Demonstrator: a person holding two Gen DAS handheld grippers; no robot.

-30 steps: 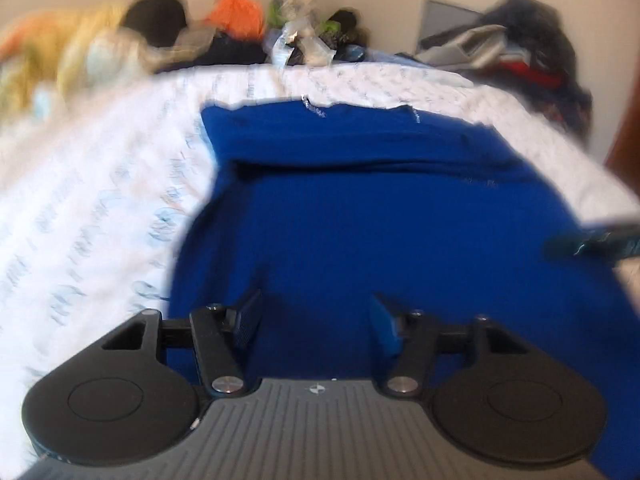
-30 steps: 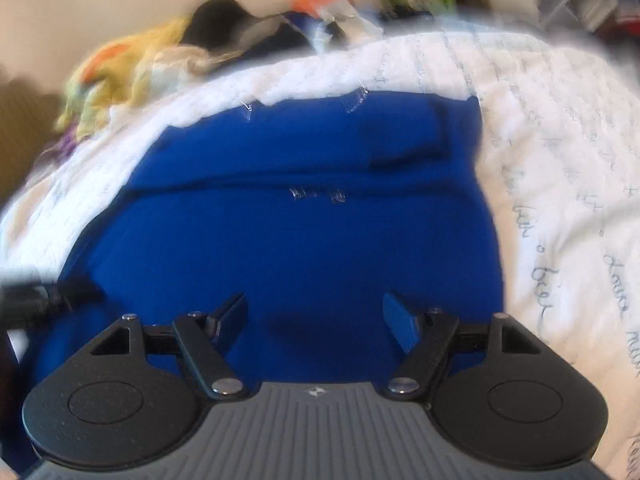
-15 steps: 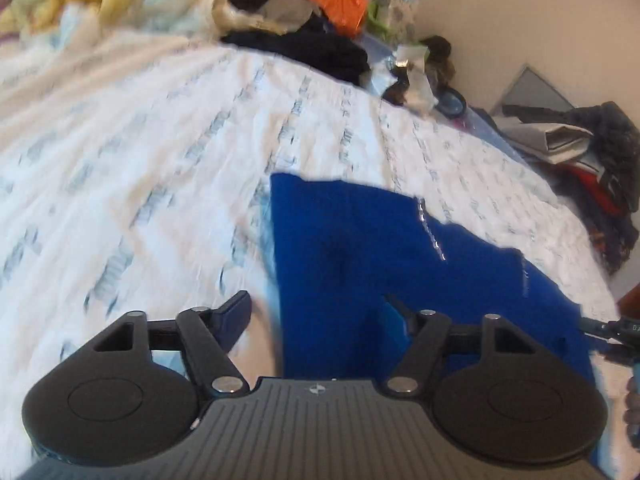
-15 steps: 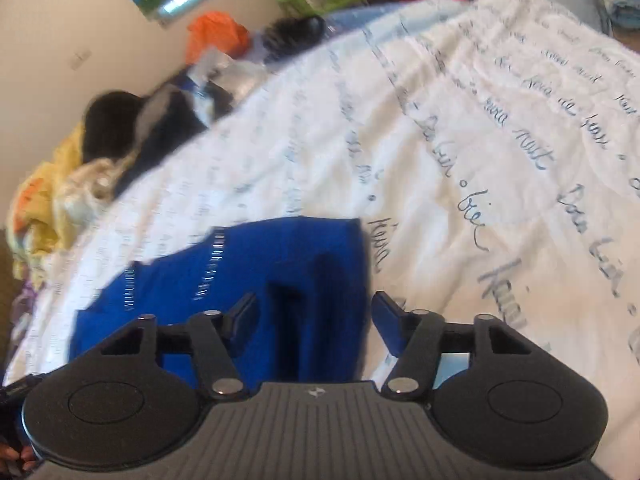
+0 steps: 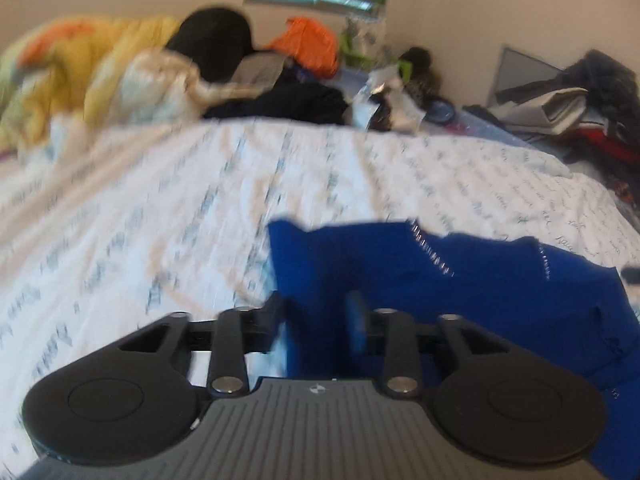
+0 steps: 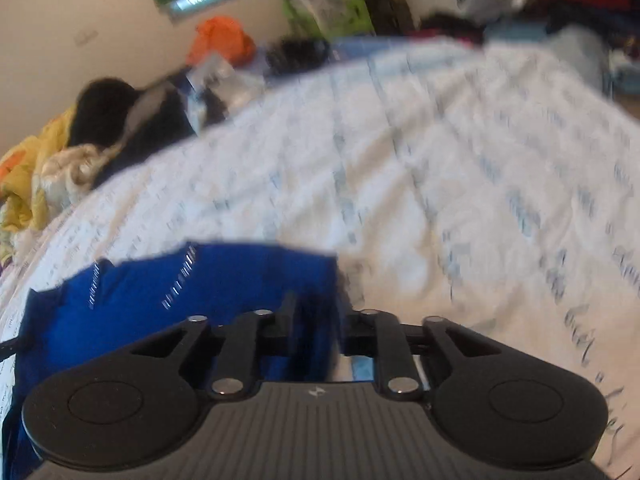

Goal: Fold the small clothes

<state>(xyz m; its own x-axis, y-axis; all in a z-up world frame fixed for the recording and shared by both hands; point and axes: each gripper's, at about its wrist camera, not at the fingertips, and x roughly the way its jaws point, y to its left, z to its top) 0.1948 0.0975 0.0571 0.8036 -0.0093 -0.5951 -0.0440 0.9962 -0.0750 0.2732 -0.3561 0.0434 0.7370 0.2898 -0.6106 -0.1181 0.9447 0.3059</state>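
A bright blue garment (image 5: pixel 480 292) with small white stitch marks lies flat on the white printed bedsheet (image 5: pixel 160 220). My left gripper (image 5: pixel 316 316) straddles the garment's left far corner. Its jaws are opening, the cloth's edge stands between them, and a strip of sheet shows beside the left finger. In the right wrist view the same blue garment (image 6: pixel 160 320) spreads to the left. My right gripper (image 6: pixel 318 316) straddles its right far corner. Its jaws are closing with the cloth's edge between them, and the pads do not clearly pinch it. Both views are blurred.
Loose clothes are heaped along the bed's far end: a yellow blanket (image 5: pixel 80 64), a black bundle (image 5: pixel 212 36), an orange item (image 5: pixel 308 44). Another pile (image 5: pixel 580 96) rises at the far right. White sheet (image 6: pixel 440 200) stretches right of the garment.
Both grippers have moved from over the garment's middle out to its far corners, left to the left edge, right to the right edge. The jaws look narrower than before.
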